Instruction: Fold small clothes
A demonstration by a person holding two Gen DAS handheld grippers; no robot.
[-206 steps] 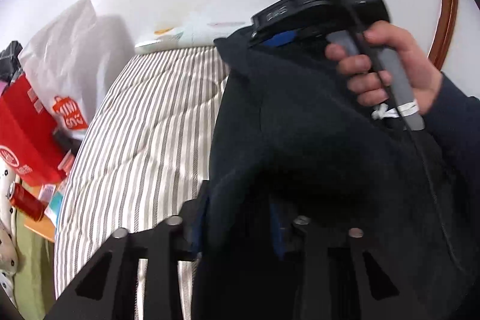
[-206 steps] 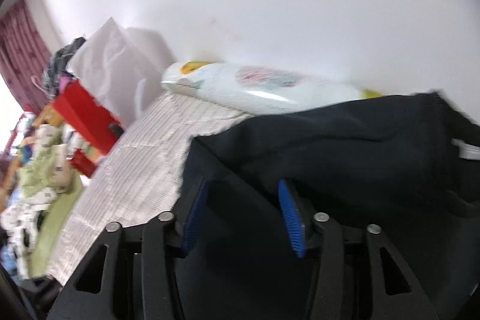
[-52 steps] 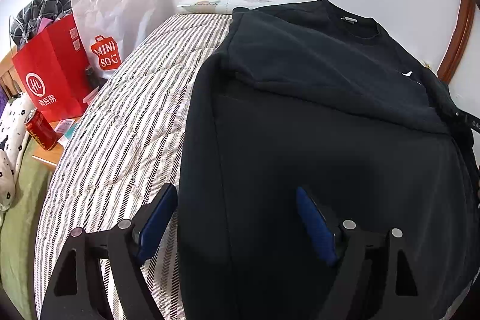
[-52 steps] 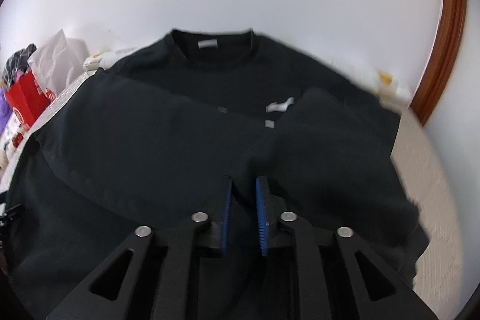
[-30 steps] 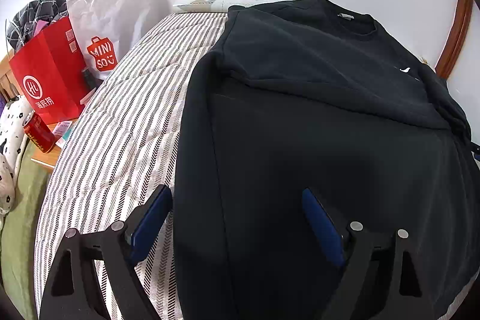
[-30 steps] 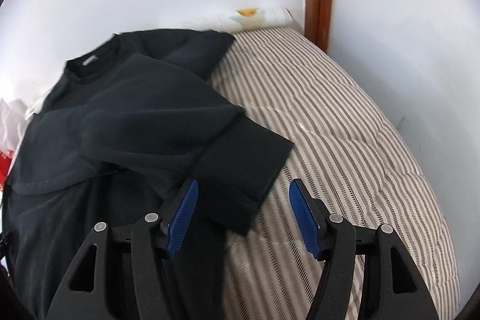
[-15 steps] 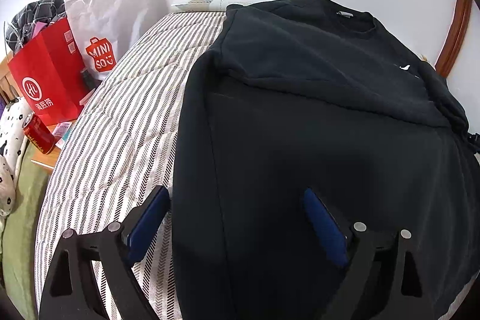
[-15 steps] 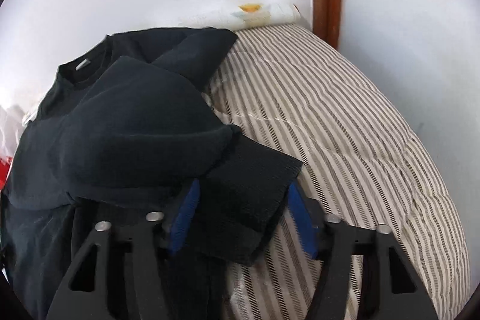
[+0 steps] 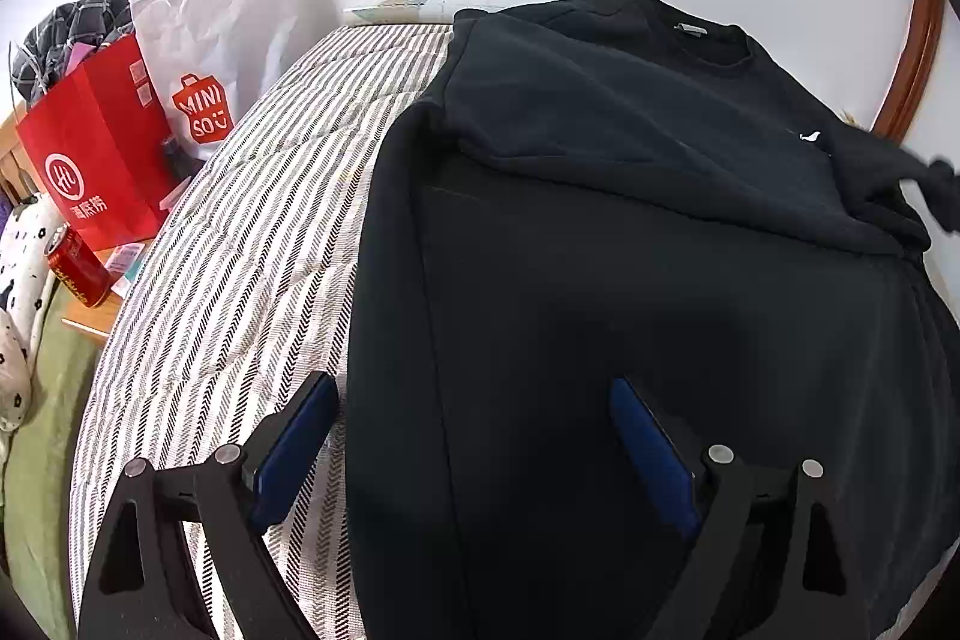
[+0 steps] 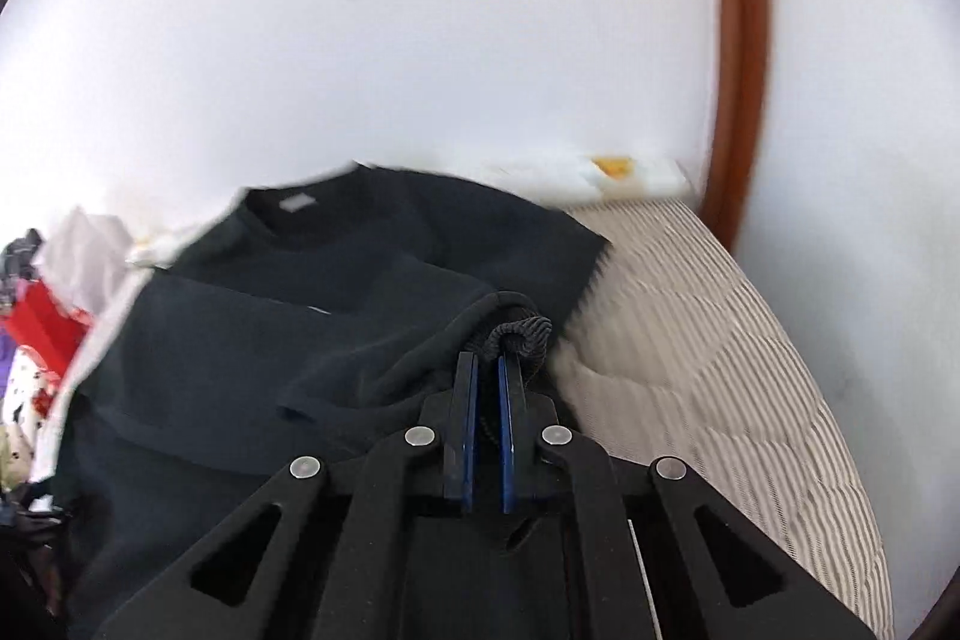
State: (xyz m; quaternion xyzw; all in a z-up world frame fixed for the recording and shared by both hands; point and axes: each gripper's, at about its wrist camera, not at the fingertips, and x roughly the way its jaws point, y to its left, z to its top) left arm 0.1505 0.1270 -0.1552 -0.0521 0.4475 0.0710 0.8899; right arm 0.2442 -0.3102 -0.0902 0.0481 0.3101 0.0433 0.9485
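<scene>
Since the previous frame the right gripper has closed onto the ribbed cuff of the one black sweatshirt on the striped bed, the left gripper spread above its hem; two bags: red, white "MINISO"; one can.

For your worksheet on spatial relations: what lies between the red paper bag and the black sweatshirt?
In the left wrist view, a stretch of striped bedcover separates the red paper bag from the black sweatshirt; nothing else rests on it.
</scene>
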